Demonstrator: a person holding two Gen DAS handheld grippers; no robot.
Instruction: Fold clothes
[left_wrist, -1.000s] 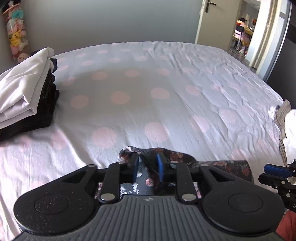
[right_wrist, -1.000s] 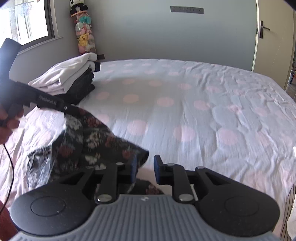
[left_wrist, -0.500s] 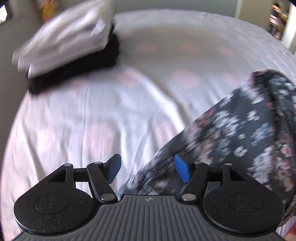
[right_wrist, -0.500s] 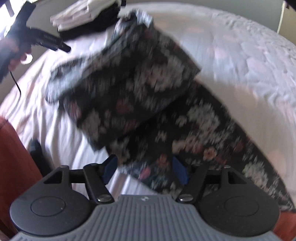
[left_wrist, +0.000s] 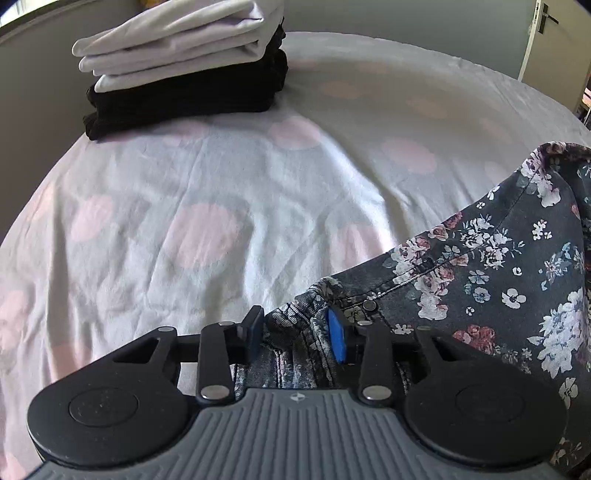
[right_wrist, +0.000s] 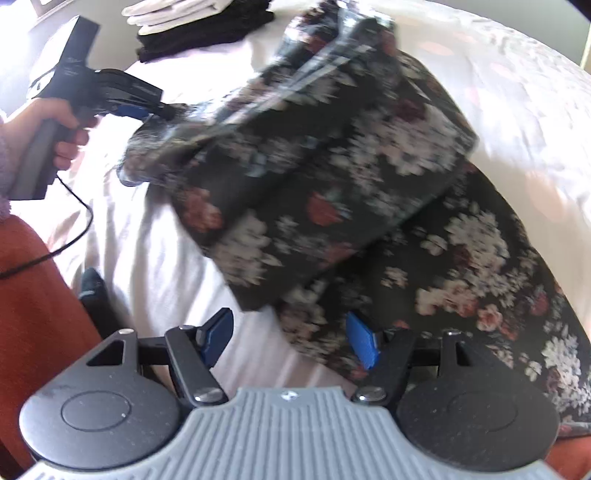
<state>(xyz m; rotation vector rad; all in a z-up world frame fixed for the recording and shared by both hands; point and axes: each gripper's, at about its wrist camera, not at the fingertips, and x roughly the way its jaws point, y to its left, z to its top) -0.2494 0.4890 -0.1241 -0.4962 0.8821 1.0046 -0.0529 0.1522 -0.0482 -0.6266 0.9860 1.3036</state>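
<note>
A dark floral garment (left_wrist: 491, 266) lies on the bed at the right of the left wrist view. My left gripper (left_wrist: 297, 328) is closed on its bunched edge, fabric filling the gap between the blue pads. In the right wrist view the same floral garment (right_wrist: 332, 177) is partly lifted and folded over itself, blurred by motion. The left gripper (right_wrist: 155, 109) shows there at the upper left, pinching the garment's corner. My right gripper (right_wrist: 290, 338) is open just above the garment's near edge, holding nothing.
A stack of folded white and black clothes (left_wrist: 184, 70) sits at the far left of the bed; it also shows in the right wrist view (right_wrist: 199, 22). The polka-dot sheet (left_wrist: 207, 206) covers the bed. A door (left_wrist: 554, 48) stands at the far right.
The garment was swung out over the bed. Both grippers opened half a second ago. The left has since closed on the garment's edge; the right stays open.
</note>
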